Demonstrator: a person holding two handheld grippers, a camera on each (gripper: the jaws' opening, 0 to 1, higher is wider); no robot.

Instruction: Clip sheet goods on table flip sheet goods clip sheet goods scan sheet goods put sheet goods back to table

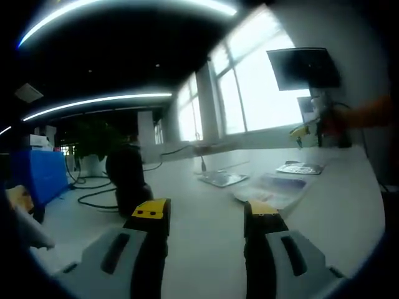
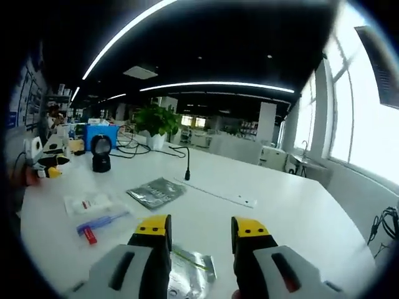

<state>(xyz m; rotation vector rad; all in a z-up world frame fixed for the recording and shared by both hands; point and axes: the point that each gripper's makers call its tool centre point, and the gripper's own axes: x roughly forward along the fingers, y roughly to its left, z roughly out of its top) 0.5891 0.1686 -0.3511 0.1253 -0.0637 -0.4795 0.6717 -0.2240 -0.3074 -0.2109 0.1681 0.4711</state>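
1. In the right gripper view the sheet goods lie flat on the white table [image 2: 293, 212]: a silvery foil packet [image 2: 187, 274] just beyond and partly beneath the jaws, a grey foil packet [image 2: 156, 192] farther out, a clear packet with a red-and-white label [image 2: 92, 204] to the left, and a clear packet holding a blue and red item [image 2: 100, 225] next to it.
2. The right gripper [image 2: 199, 233] hovers over the nearest silvery packet with its yellow-tipped jaws parted and nothing between them.
3. The left gripper [image 1: 206, 215] is likewise spread wide and grasps nothing; it hangs above bare tabletop.
4. In the left gripper view, more flat packets rest on the same white surface: a clear one with a blue item [image 1: 274, 188], a grey foil one [image 1: 222, 179] and a round-patterned one [image 1: 300, 167] farther off.
5. A black scanner on a stand [image 2: 100, 153] sits at the table's far left, with a blue box [image 2: 103, 132] behind it and black cables [image 2: 140, 148] trailing across the top. A thin black post [image 2: 187, 167] stands beside a long white strip [image 2: 221, 193].
6. A potted plant [image 2: 156, 122] stands past the table's far edge.
7. The room is a dim open office with long curved ceiling light strips [image 2: 212, 85], bright windows [image 1: 255, 87] on one side, and a dark monitor [image 1: 304, 67] near them.
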